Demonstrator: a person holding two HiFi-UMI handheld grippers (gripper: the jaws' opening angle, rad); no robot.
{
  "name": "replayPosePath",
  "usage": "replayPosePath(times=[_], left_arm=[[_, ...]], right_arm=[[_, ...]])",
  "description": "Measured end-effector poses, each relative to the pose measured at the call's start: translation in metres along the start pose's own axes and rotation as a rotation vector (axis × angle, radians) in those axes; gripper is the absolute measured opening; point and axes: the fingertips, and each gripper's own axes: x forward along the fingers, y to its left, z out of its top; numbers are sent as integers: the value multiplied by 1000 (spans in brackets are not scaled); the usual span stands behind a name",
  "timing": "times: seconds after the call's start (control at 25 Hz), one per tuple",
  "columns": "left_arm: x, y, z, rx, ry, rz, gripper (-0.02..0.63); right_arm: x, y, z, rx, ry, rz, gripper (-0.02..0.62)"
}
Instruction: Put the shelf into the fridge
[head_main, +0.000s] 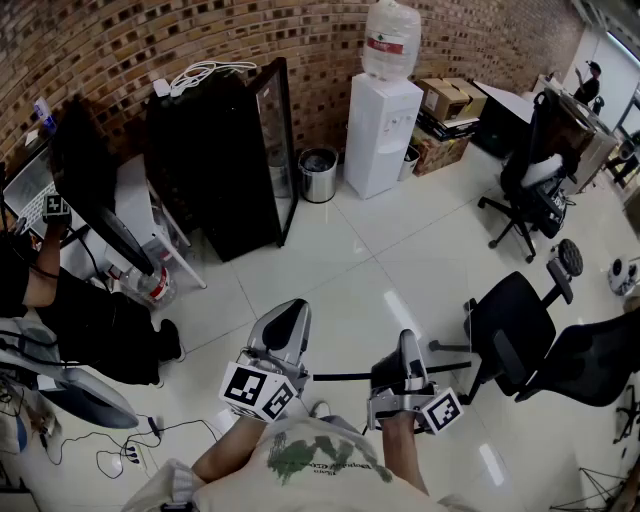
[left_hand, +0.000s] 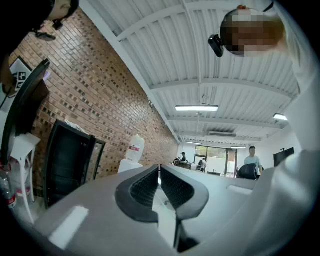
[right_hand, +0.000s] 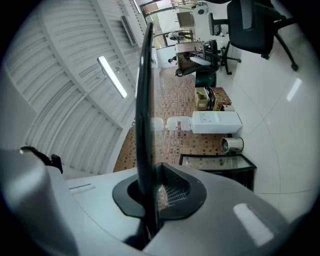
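The shelf (head_main: 340, 377) is a thin glass pane with a dark edge. In the head view it shows edge-on as a dark line low down between my two grippers. My right gripper (head_main: 408, 355) is shut on it. In the right gripper view the shelf's dark rim (right_hand: 145, 100) rises straight out from between the jaws of the right gripper (right_hand: 150, 192). My left gripper (head_main: 287, 330) is beside the shelf's left end. In its own view the left gripper (left_hand: 160, 187) is shut with nothing seen between its pads. The black fridge (head_main: 215, 170) stands against the brick wall across the floor, its glass door (head_main: 280, 150) swung open.
A white water cooler (head_main: 383, 120) and a steel bin (head_main: 318, 173) stand right of the fridge. Black office chairs (head_main: 515, 330) are close on my right. A person (head_main: 70, 320) sits at a desk with a monitor (head_main: 85, 180) on the left. White tiled floor lies between me and the fridge.
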Motion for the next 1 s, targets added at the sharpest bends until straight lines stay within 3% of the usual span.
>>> replayPosePath(times=[0.68,1.0], left_arm=[[40,5,-12,-10,-8,14,-3],[71,48,-14,-24,-11,9,-3]], right_arm=[[29,-17,18,26,20,3,10],[82,-37,7,20,40,6,10]])
